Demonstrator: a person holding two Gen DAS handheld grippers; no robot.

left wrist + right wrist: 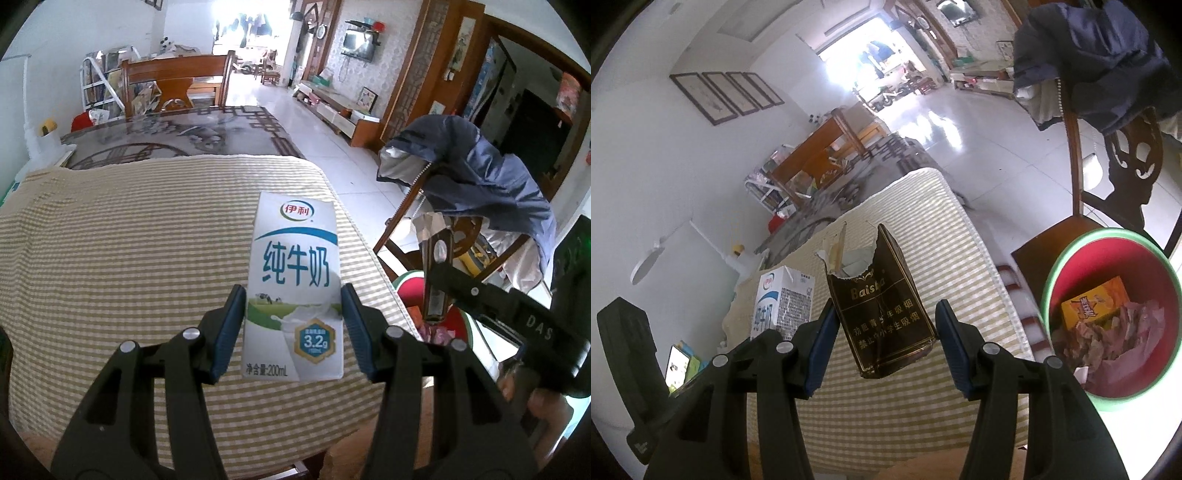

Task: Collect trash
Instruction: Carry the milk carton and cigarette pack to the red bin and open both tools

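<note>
Left gripper (pixel 293 325) is clamped on the milk carton (pixel 294 291), right gripper (pixel 886 341) looks clamped on the torn cigarette pack (pixel 882 302), so center over the red bin (pixel 1108 317) before releasing.

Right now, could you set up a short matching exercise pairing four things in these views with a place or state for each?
Things:
1. milk carton
2. cigarette pack
3. orange box
4. blue jacket

Places or states:
A. lying inside the red bin
B. draped over a wooden chair back
C. between the fingers of the right gripper, its top torn open
D. between the fingers of the left gripper, printed side to the camera

Pairs: 1-D, 2-C, 3-A, 4-B
</note>
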